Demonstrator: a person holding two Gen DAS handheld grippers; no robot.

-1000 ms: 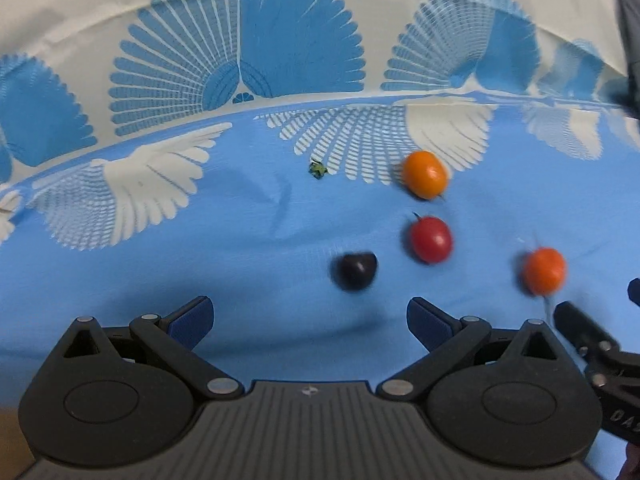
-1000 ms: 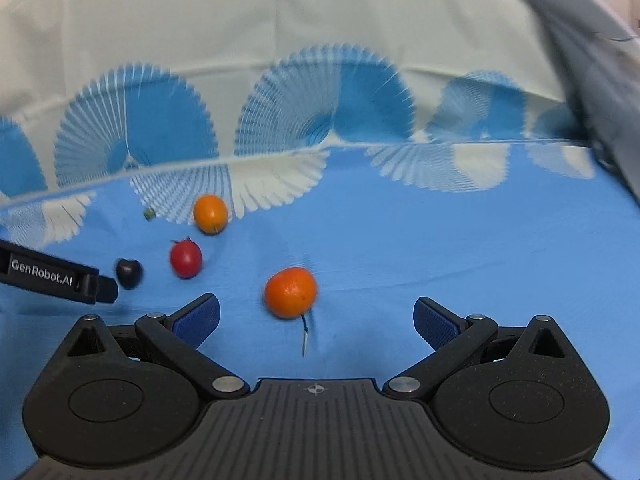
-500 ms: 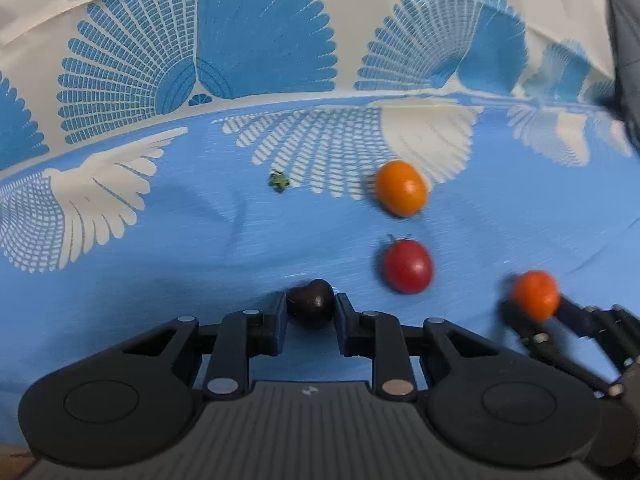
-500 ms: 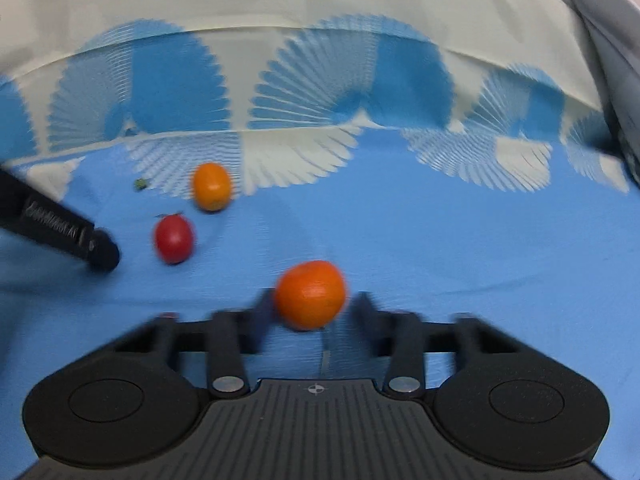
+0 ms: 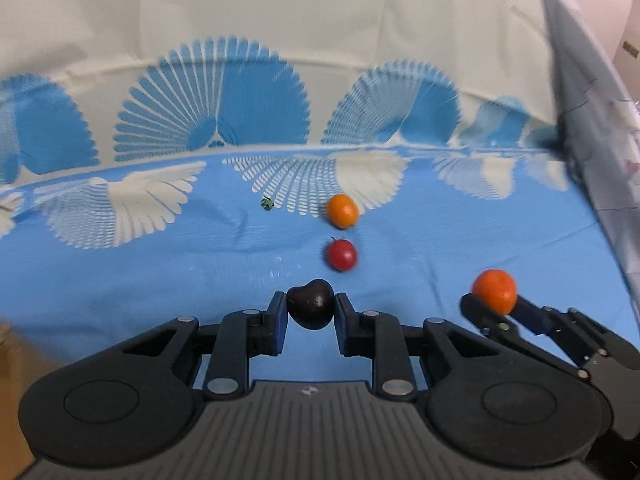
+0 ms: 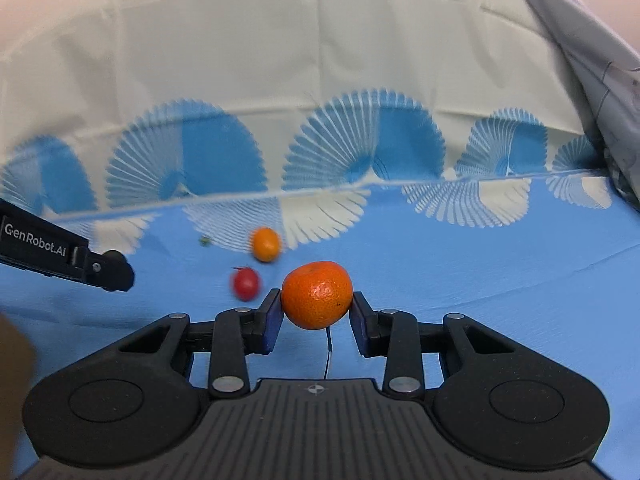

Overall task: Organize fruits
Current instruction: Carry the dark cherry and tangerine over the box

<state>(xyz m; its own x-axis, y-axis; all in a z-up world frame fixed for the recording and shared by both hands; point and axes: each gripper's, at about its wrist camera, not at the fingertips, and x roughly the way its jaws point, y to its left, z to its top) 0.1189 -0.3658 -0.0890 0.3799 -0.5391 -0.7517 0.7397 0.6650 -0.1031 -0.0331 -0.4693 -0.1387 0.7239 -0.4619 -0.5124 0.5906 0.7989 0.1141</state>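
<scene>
My left gripper [image 5: 311, 307] is shut on a dark purple cherry [image 5: 311, 304] and holds it above the blue cloth. My right gripper [image 6: 316, 314] is shut on an orange mandarin [image 6: 317, 294]; the mandarin also shows at the right of the left wrist view [image 5: 495, 290]. A red cherry tomato [image 5: 342, 255] and a small orange kumquat [image 5: 341, 210] lie on the cloth beyond the left gripper. Both also show in the right wrist view, the tomato [image 6: 245, 283] and the kumquat [image 6: 265, 244].
A blue cloth with white feather prints [image 5: 120, 264] covers the table and runs up the back. A tiny green stem scrap [image 5: 267, 203] lies left of the kumquat. A grey bag [image 6: 592, 80] stands at the right edge.
Both grippers went from open to shut, the left on the cherry and the right on the mandarin, and both have lifted their fruit off the cloth.
</scene>
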